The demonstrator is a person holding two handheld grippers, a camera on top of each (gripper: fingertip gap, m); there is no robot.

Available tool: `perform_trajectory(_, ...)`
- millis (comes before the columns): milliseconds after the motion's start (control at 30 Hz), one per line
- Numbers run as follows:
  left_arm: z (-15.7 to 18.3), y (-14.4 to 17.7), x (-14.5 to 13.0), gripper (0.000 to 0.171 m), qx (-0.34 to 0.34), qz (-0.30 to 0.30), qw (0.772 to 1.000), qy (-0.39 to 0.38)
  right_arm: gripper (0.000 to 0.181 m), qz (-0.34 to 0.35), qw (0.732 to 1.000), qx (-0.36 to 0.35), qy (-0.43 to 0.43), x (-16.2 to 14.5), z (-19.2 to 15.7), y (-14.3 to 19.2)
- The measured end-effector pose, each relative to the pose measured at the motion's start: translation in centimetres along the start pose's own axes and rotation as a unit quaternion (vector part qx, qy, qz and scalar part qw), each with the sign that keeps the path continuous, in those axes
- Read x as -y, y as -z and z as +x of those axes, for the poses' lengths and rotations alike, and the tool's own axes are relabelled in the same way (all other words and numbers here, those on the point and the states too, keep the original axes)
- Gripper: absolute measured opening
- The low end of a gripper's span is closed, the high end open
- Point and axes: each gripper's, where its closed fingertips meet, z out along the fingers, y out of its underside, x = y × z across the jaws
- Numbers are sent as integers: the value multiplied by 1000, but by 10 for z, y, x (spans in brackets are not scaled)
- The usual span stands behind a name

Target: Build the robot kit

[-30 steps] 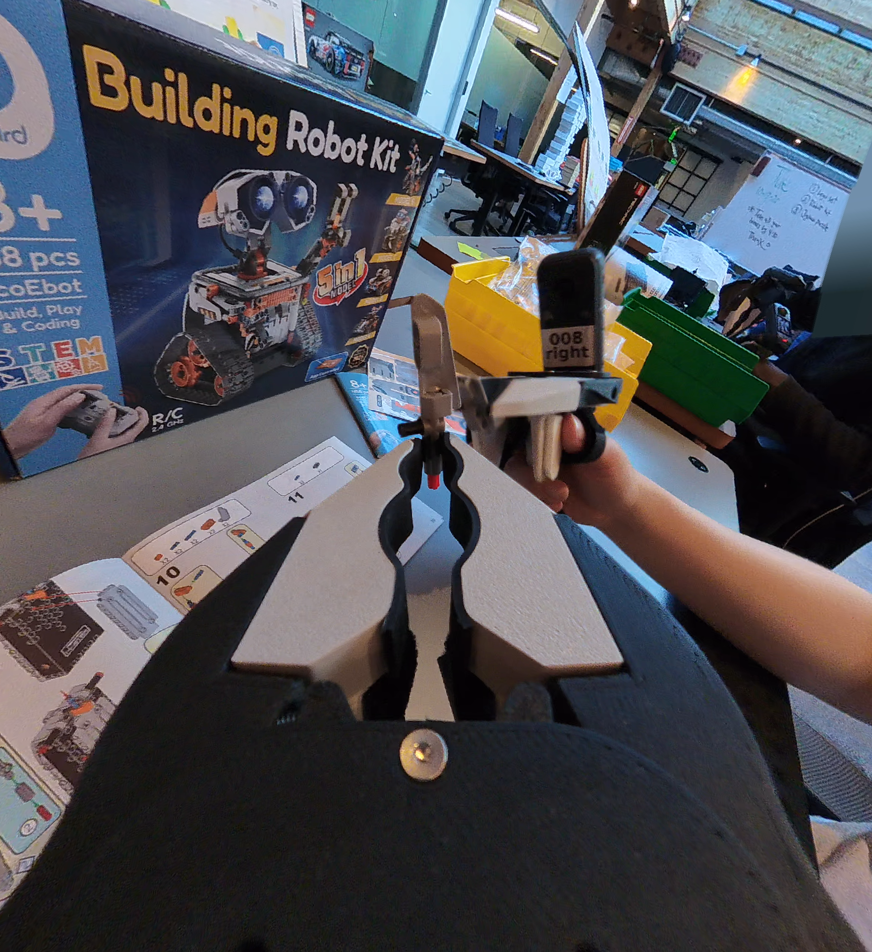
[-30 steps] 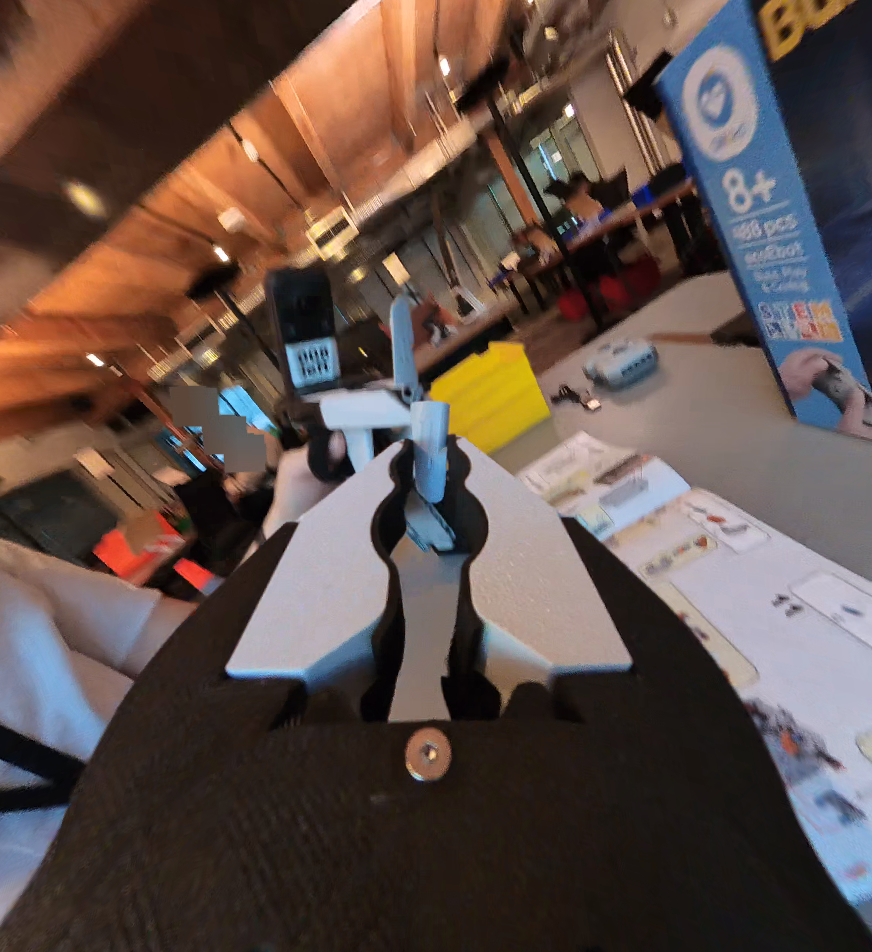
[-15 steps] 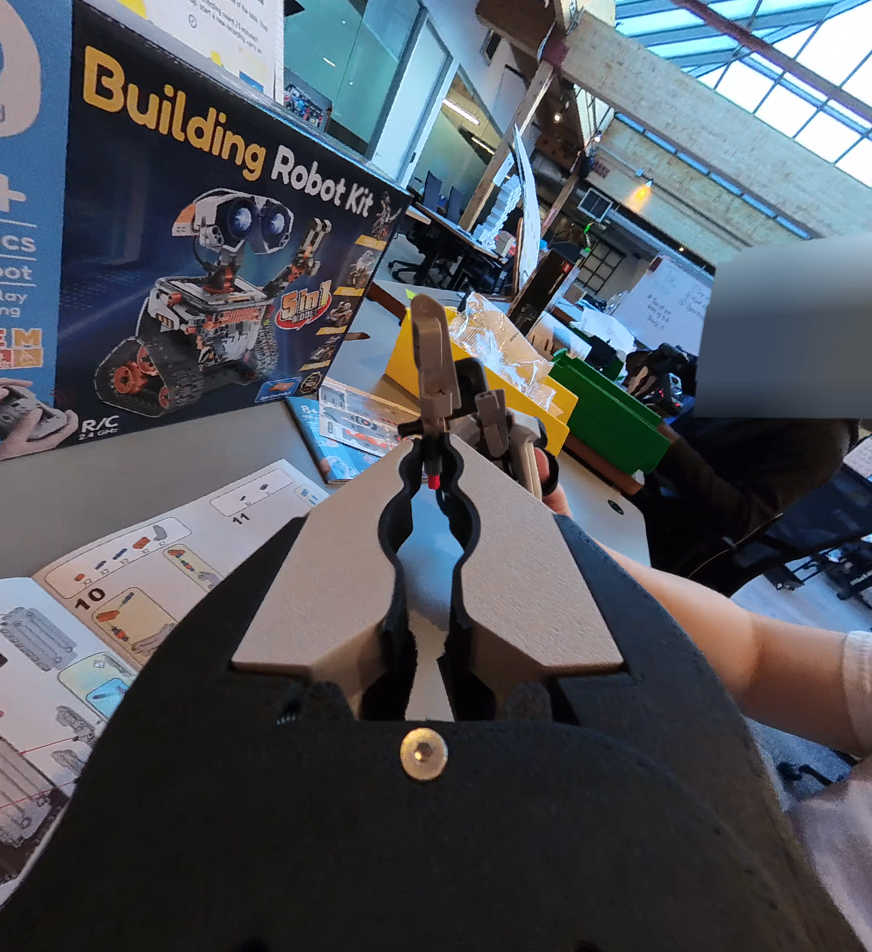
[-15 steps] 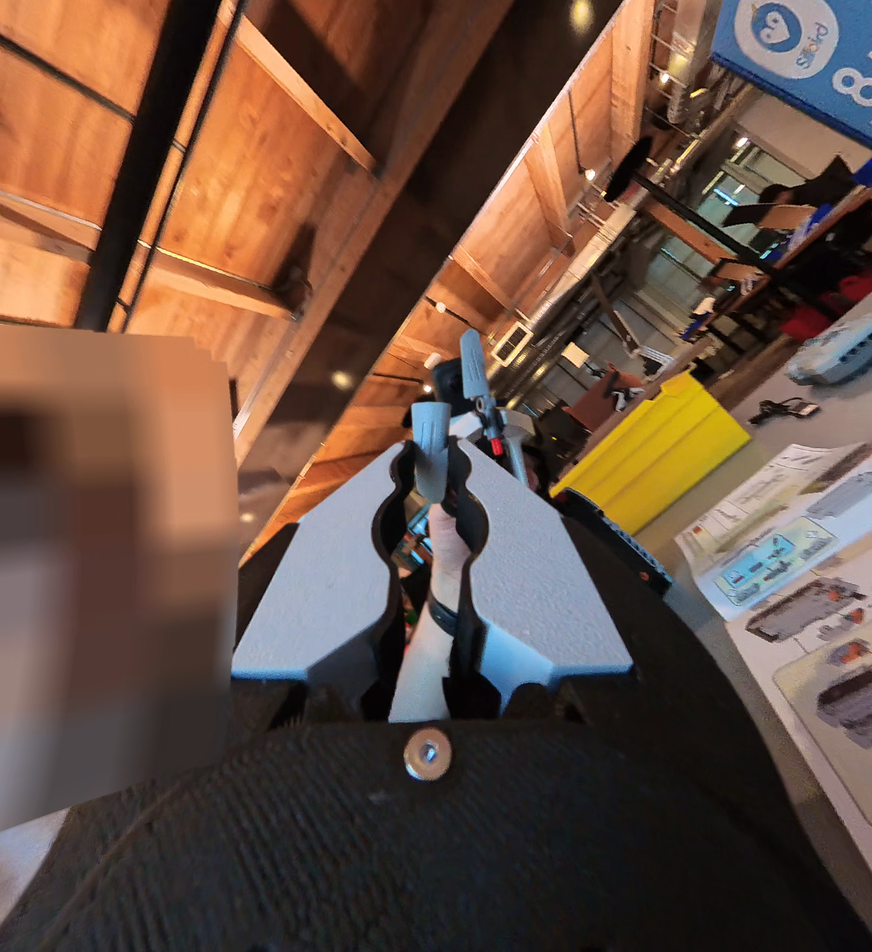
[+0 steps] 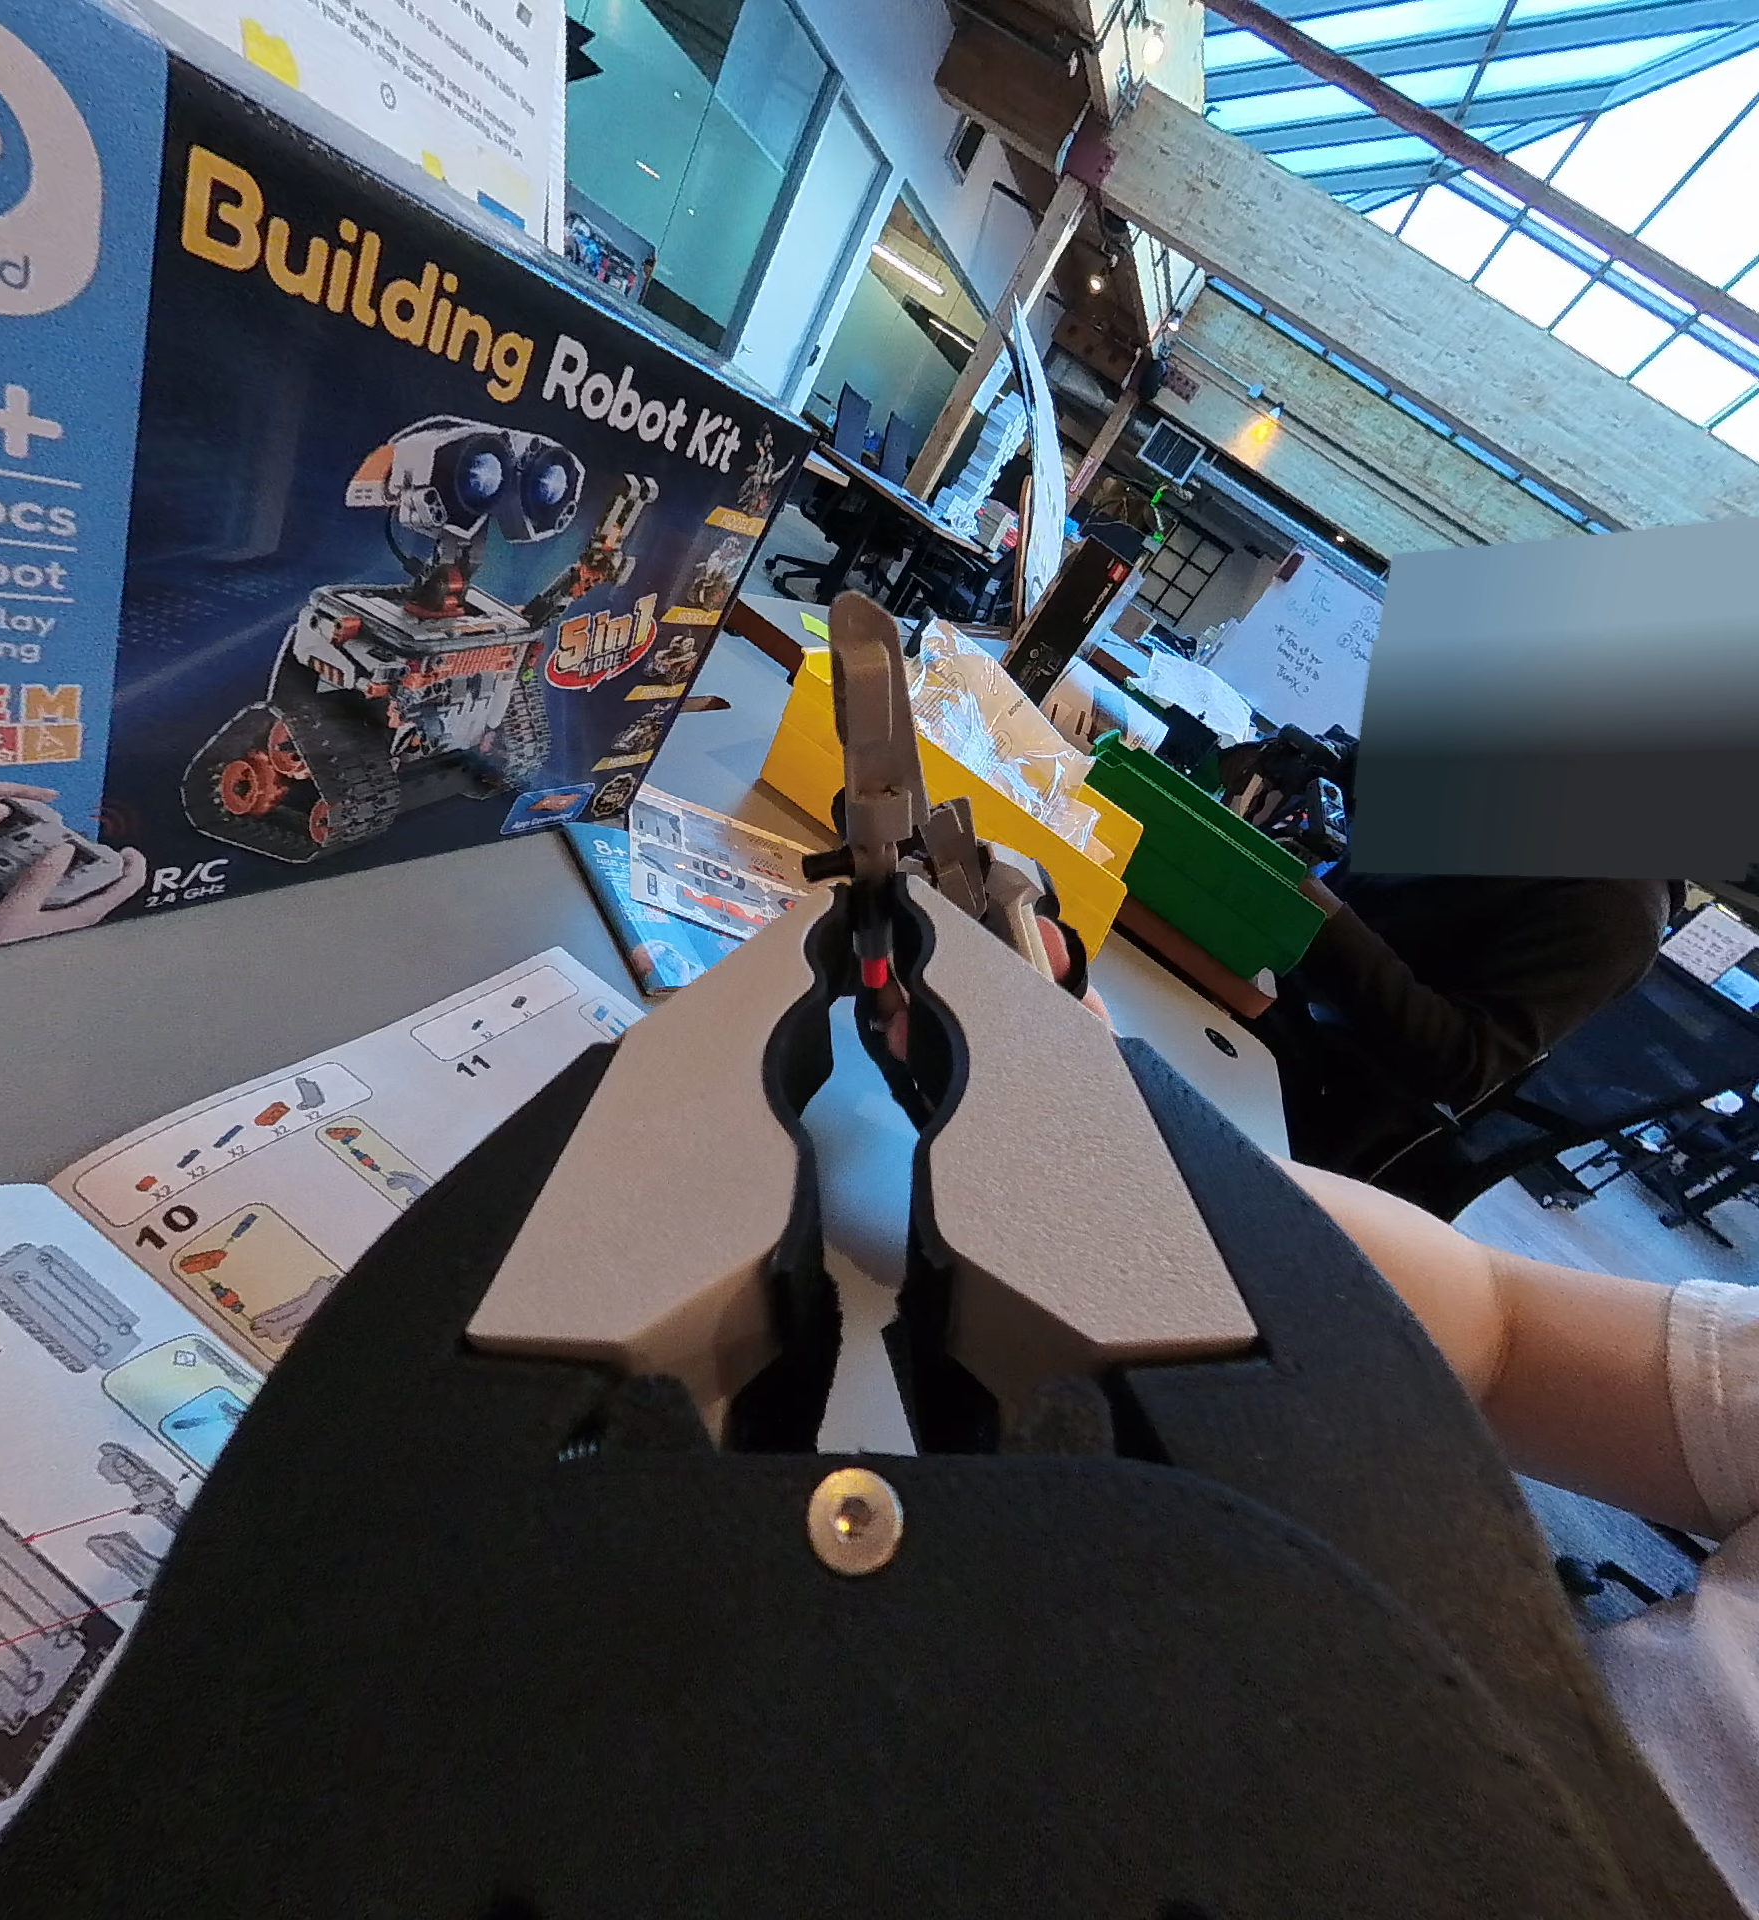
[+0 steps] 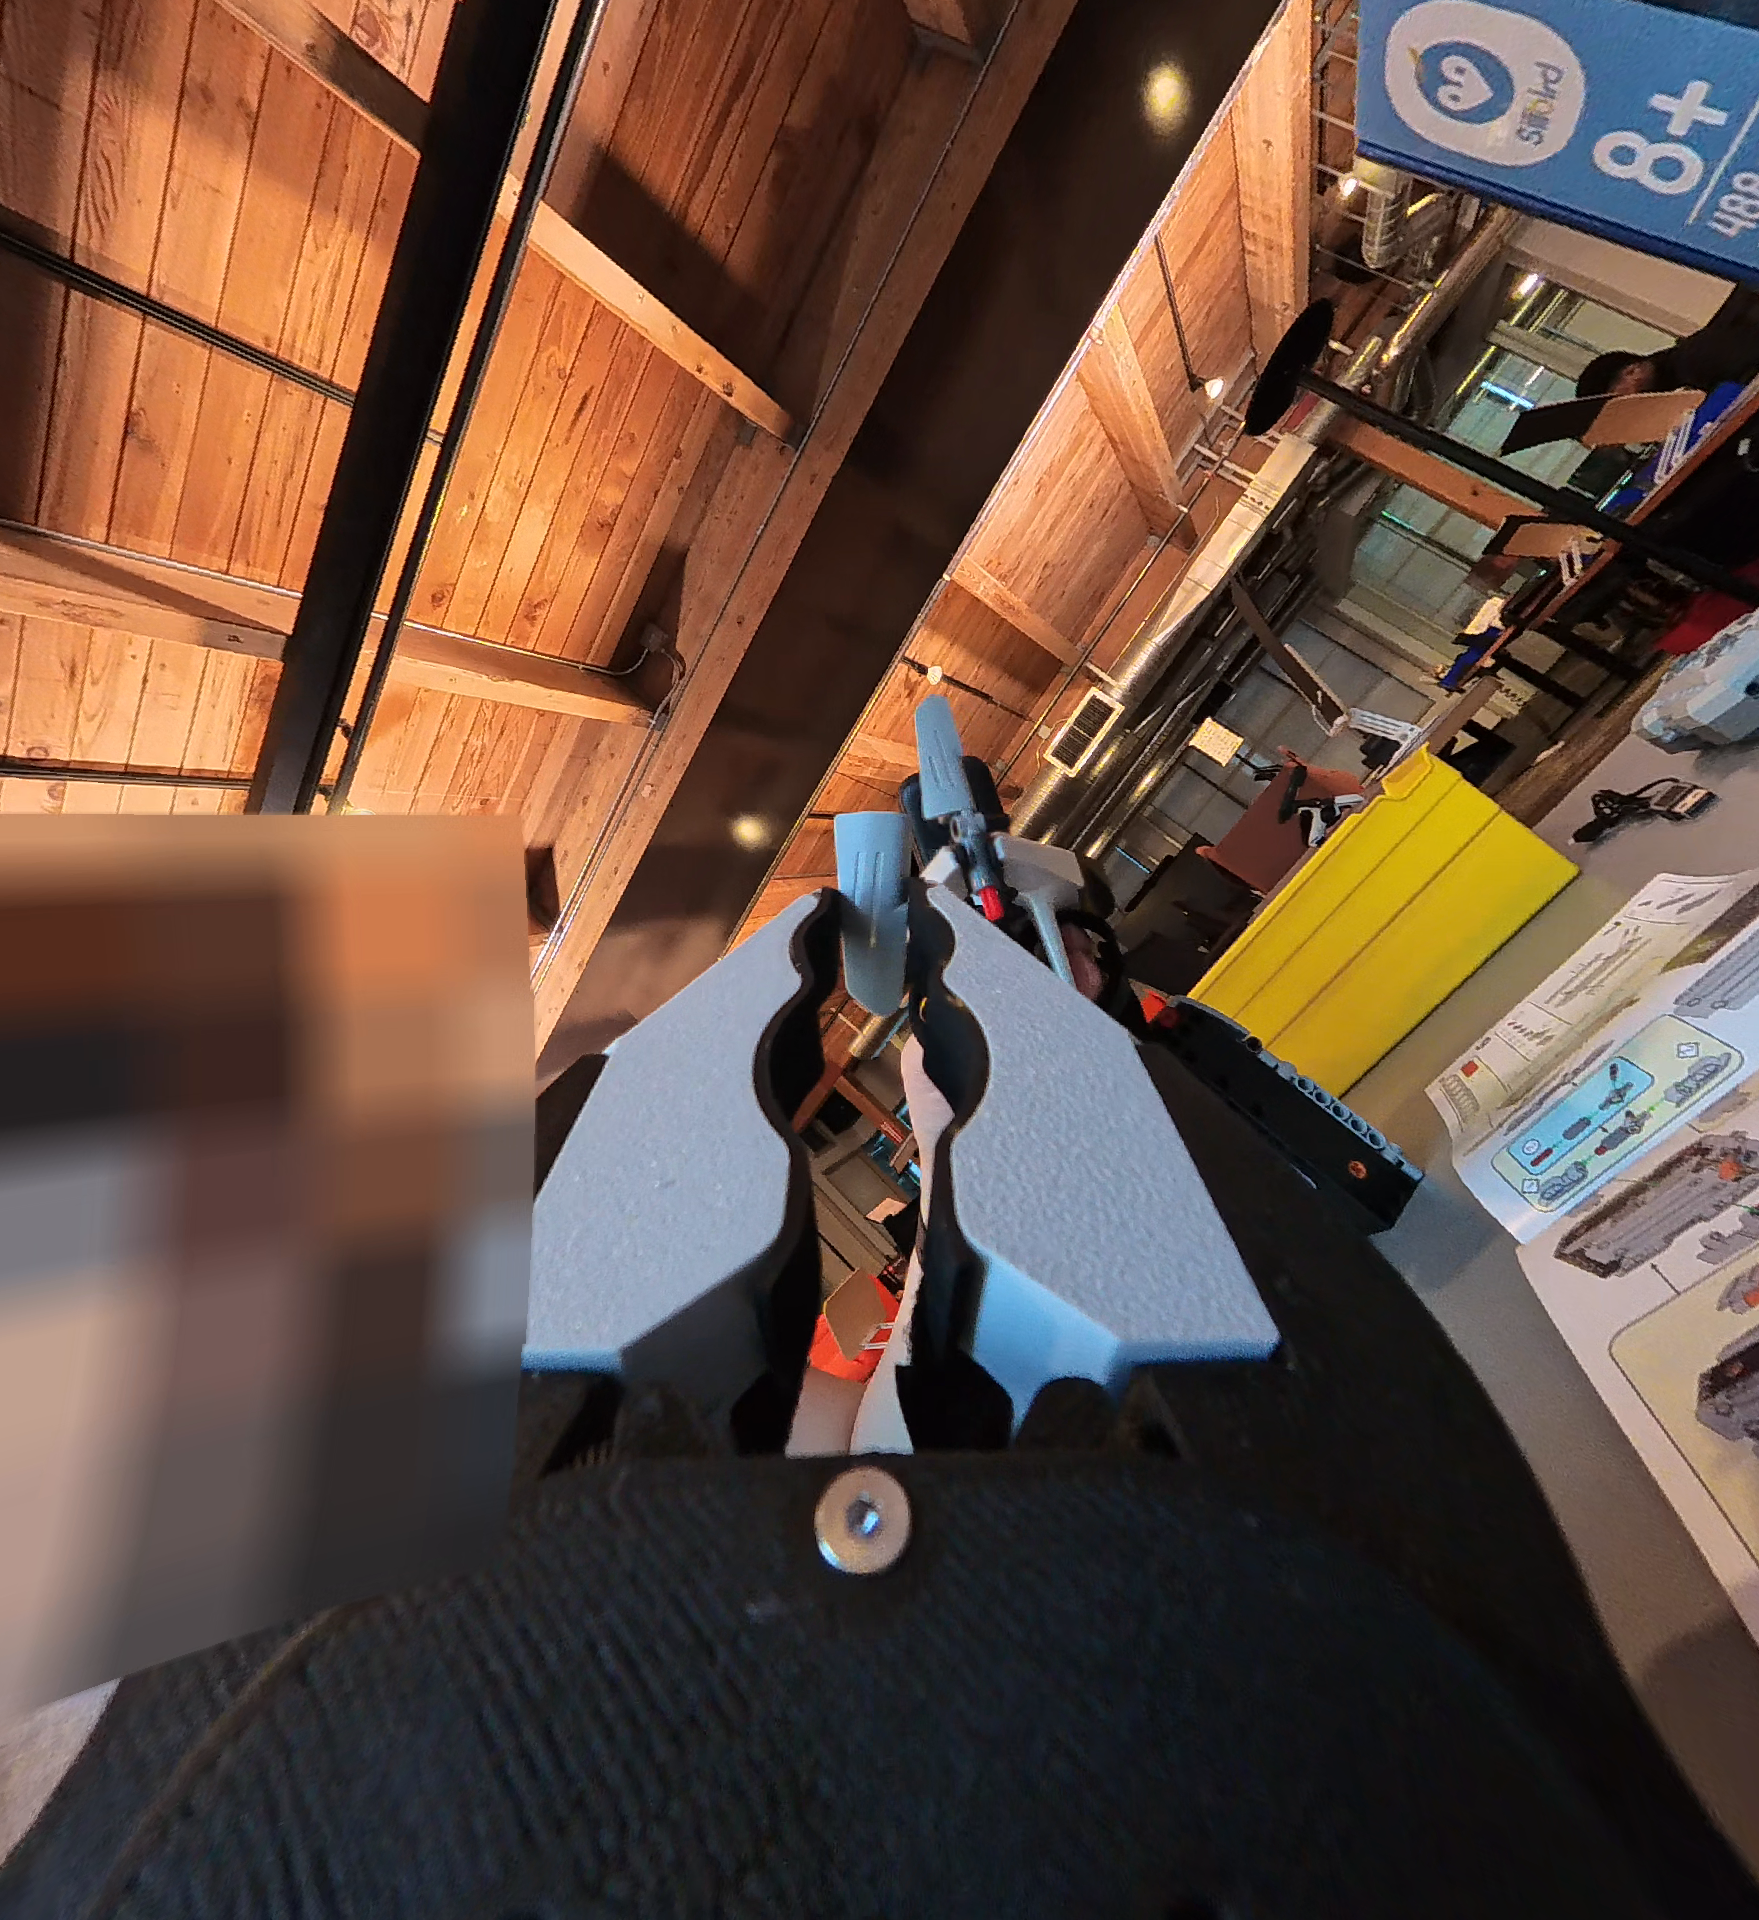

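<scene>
Left claw (image 5: 870, 914): pressed together at the tips on a red-and-black pin (image 5: 873, 956); held above the table, well clear of it.
Right claw (image 6: 880, 914): closed at the tips on a pale grey piece (image 6: 873, 925); raised and tilted toward the wooden ceiling (image 6: 335, 364). In the left wrist view it is seen just behind the left claw's tips (image 5: 968, 862).
Table (image 5: 231, 997): grey top; all loose items listed below are borne by it.
Box (image 5: 418, 582): large printed kit box, stood upright at the far left of the table.
Instruction booklet (image 5: 127, 1247): laid open and flat beneath and left of the left claw; also seen at the right edge of the right wrist view (image 6: 1685, 1195).
Yellow bin (image 5: 813, 748): placed beyond the claws, with a clear plastic bag (image 5: 979, 707) in it.
Green bin (image 5: 1197, 862): set just beside the yellow bin, on its far side.
Black strip (image 6: 1290, 1112): perforated; laid on the table between yellow bin and booklet.
Bent grey beam (image 5: 870, 717): carried on the pin and stood upright above the left claw's tips.
Spacing of held parts: the beam (image 6: 942, 769) and the pale grey piece are shown near each other; contact cannot be told.
</scene>
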Motion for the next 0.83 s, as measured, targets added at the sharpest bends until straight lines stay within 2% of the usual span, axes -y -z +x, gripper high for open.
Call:
perform_trajectory(467, 8, -3, 0, 4, -32, 6, 999, 28, 11, 10, 1000, 7, -3, -8, 1, -8)
perform_trajectory(833, 9, -5, -2, 5, -34, 4, 999, 30, 11, 4, 1000, 23, 10, -10, -11, -13)
